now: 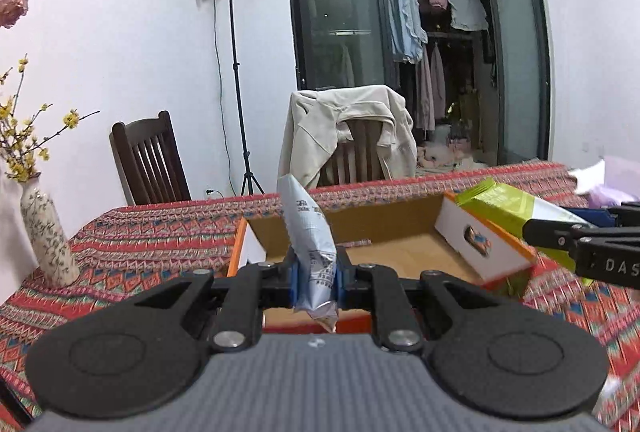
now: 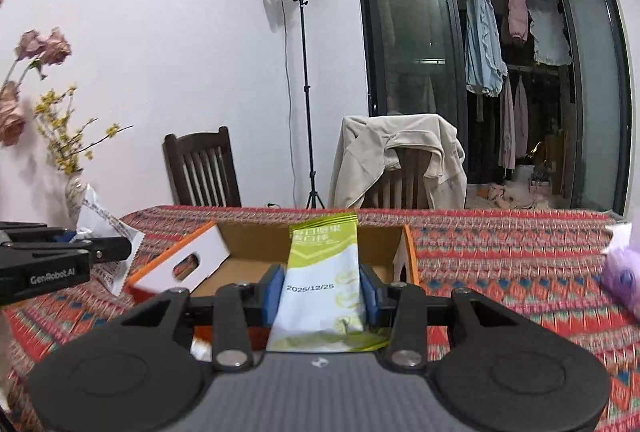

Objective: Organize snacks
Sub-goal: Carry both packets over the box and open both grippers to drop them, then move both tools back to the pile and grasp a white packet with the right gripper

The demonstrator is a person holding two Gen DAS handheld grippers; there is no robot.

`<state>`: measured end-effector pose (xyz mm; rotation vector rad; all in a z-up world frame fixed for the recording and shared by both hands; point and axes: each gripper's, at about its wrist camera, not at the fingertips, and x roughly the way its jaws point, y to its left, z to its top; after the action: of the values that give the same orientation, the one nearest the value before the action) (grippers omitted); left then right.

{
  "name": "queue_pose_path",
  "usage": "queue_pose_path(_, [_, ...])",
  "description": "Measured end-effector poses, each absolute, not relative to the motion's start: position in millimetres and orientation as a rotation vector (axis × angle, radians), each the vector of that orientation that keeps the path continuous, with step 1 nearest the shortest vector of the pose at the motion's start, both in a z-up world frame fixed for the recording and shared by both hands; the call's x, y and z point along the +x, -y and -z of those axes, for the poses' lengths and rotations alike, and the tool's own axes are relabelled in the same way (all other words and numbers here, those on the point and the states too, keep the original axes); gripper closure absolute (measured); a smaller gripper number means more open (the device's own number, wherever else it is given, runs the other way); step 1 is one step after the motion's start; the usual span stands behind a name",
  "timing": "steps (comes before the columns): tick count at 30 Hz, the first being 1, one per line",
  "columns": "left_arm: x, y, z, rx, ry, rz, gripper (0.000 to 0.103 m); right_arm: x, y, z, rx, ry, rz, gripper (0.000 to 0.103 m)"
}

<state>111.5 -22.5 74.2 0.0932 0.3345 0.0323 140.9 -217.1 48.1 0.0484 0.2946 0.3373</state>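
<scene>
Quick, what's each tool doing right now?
Left tool: closed on a grey snack packet.
Right tool: closed on a green-and-white snack packet.

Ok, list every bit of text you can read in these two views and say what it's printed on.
"2025/12/25": on the green and white snack packet held in the right gripper.
"GenRobot.AI": on the left gripper, in the right wrist view.
"DAS", cut off at the frame edge: on the right gripper, in the left wrist view.
Print on the silver packet and the green packet's header: too blurred to read.

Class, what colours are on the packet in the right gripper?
Green and white packet, clearest in the right wrist view.
</scene>
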Motion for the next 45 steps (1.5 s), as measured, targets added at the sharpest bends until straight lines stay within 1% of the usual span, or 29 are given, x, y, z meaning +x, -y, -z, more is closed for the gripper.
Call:
queue_pose_path(8, [178.3, 16.3, -76.1, 0.048, -0.349, -0.061, 0.086, 214.7, 202.2, -48.5, 0.086, -0.351, -0.312, 0.064])
queue_pose_path(14, [213.5, 4.3, -51.5, -0.010, -0.386, -0.084, 0.086, 247.2, 195.5, -26.7, 0.129, -0.384, -0.293, 0.064])
queue_pose_path(20, [225.9, -6.6, -28.5, -0.033, -0.440, -0.063, 0.084, 261.2, 189.4, -6.8, 0.104, -0.439, -0.293, 0.063])
queue_pose_path(21, [225.8, -8.5, -27.2, -0.038, -0.444, -0.060, 0.082, 263.6, 188.9, -4.1, 0.101, -0.452, -0.295, 0.063])
queue_pose_path(23, [223.2, -9.8, -25.3, -0.040, -0.436, -0.060, 0.070, 266.4, 187.7, 1.8, 0.093, -0.478, -0.295, 0.062])
queue_pose_path(24, [220.7, -10.4, -24.9, -0.041, -0.428, -0.057, 0.056, 267.9, 187.5, 3.9, 0.091, -0.487, -0.295, 0.053])
queue_pose_path(25, [217.3, -10.6, -25.9, -0.050, -0.416, -0.058, 0.029, 268.4, 187.1, 5.1, 0.091, -0.493, -0.295, 0.045])
queue_pose_path(26, [214.7, -11.8, -26.6, -0.058, -0.404, -0.066, 0.014, 268.3, 186.8, 5.8, 0.088, -0.494, -0.296, 0.027])
queue_pose_path(27, [212.6, -11.7, -28.2, -0.068, -0.386, -0.078, 0.000, 266.9, 187.8, 5.8, 0.087, -0.490, -0.298, 0.012])
queue_pose_path(29, [207.9, -13.1, -30.4, -0.079, -0.358, -0.096, 0.000, 261.3, 189.5, 4.7, 0.086, -0.482, -0.305, 0.002])
queue_pose_path(30, [206.7, -14.8, -31.6, -0.089, -0.359, -0.090, 0.000, 259.1, 189.5, 4.2, 0.086, -0.476, -0.308, 0.001])
queue_pose_path(38, [194.7, -12.0, -52.5, -0.108, -0.333, -0.100, 0.000, 238.8, 189.1, -14.2, 0.064, -0.412, -0.294, 0.000])
queue_pose_path(45, [165.9, -10.7, -66.4, -0.100, -0.329, -0.078, 0.000, 196.5, 195.1, -36.2, 0.029, -0.350, -0.301, 0.000])
